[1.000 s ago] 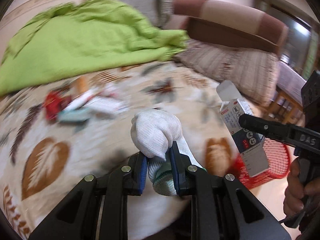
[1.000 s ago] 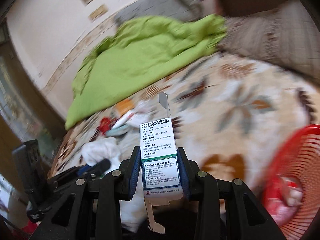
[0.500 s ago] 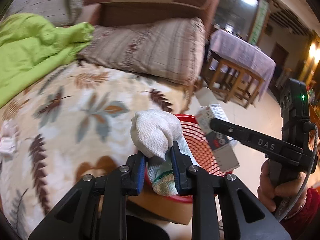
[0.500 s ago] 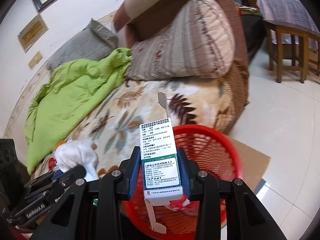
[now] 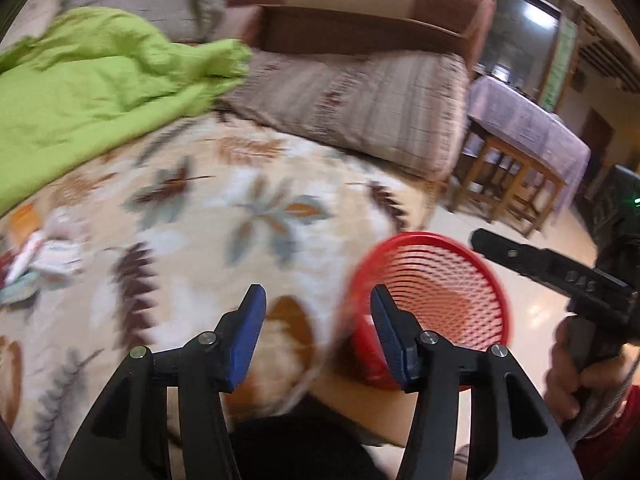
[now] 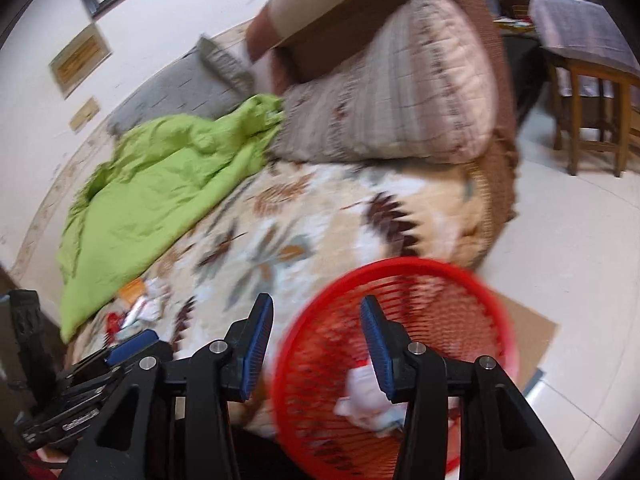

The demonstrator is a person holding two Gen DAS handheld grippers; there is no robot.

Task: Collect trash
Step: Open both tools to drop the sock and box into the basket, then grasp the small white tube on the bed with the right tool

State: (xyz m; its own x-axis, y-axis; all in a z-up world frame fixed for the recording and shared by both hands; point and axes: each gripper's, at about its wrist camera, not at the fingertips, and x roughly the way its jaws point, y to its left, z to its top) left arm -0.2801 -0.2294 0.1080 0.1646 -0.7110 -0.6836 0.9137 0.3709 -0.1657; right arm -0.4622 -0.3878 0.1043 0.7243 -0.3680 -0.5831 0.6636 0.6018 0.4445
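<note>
Change: half a second ago the left tool [image 5: 314,330] gripped a white glove and the right tool [image 6: 316,340] a printed carton; both now stand released and bare, fingers spread wide, and have swung off the basket toward the bed.
Room: a bed [image 6: 312,216] under a leaf-patterned cover, a green blanket [image 6: 160,196] heaped at its far side, striped pillows [image 6: 400,100] against a brown headboard, pale tiled floor [image 6: 568,240] beyond, a draped table [image 5: 532,132] further off.
Basket: the red mesh basket [image 6: 400,268] sits on the floor just beside the bed's edge, on a flat brown sheet; white crumpled pieces lie inside it [image 6: 364,396].
Remaining trash: a small pile of wrappers and paper [image 5: 48,248] lies on the bed cover, near the green blanket's lower edge.
Direction: the pile lies well apart to the left of both tools, the basket to the right.
Nearer hand: I judge the left, being on the pile's side.
Long axis: too blurred to tell.
</note>
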